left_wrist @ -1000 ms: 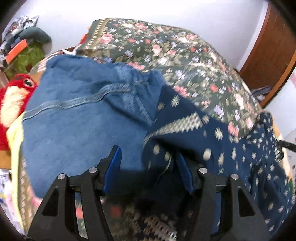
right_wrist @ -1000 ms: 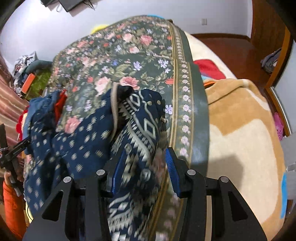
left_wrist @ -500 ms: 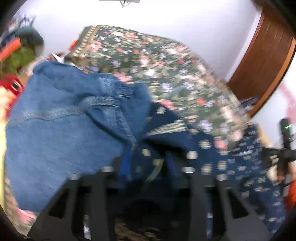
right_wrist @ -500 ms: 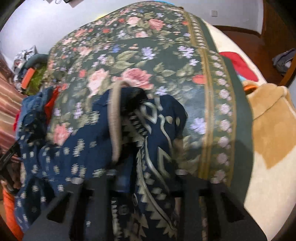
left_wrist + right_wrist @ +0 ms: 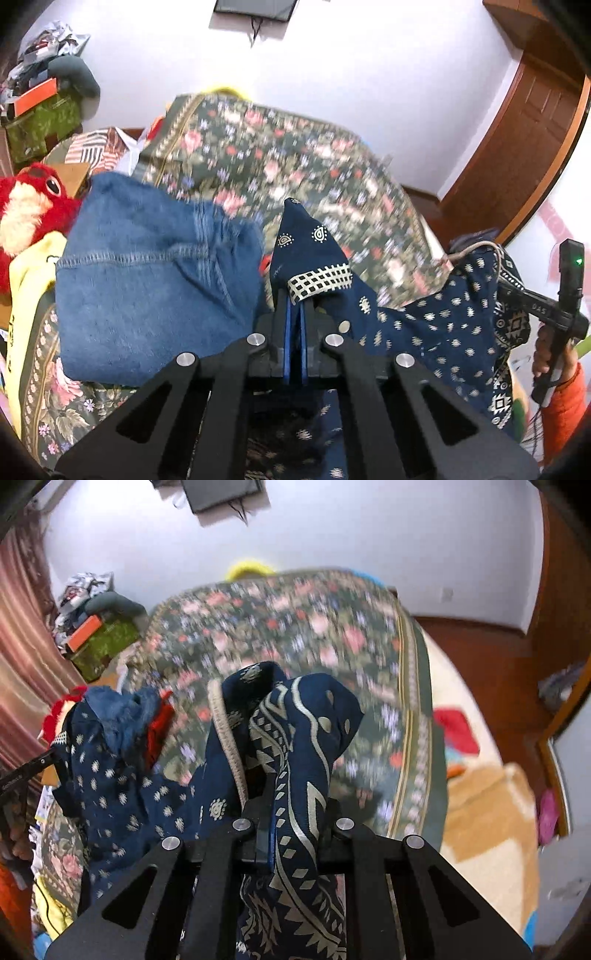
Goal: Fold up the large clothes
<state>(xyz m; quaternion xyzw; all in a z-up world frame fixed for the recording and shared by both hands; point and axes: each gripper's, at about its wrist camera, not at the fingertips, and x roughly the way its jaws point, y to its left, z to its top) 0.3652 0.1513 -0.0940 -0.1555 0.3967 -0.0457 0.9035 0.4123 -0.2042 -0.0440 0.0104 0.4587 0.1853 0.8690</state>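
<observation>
A navy patterned garment (image 5: 424, 325) hangs stretched between both grippers above the floral bedspread (image 5: 295, 166). My left gripper (image 5: 294, 295) is shut on one corner of it, by a checkered band (image 5: 319, 280). My right gripper (image 5: 284, 786) is shut on the other end, by a beige cord trim (image 5: 229, 746) and zigzag print (image 5: 295, 738). The right gripper also shows at the right edge of the left wrist view (image 5: 554, 314). The garment's lower part hangs hidden below the jaws.
Blue jeans (image 5: 147, 277) lie on the bed's left side, beside a red plush toy (image 5: 29, 206). A tan blanket (image 5: 491, 830) covers the bed's right side. A cluttered green box (image 5: 103, 642) and a wooden door (image 5: 535, 122) stand by the white wall.
Both grippers have shut on the navy garment and lifted it up off the bed. The views tilted up toward the wall.
</observation>
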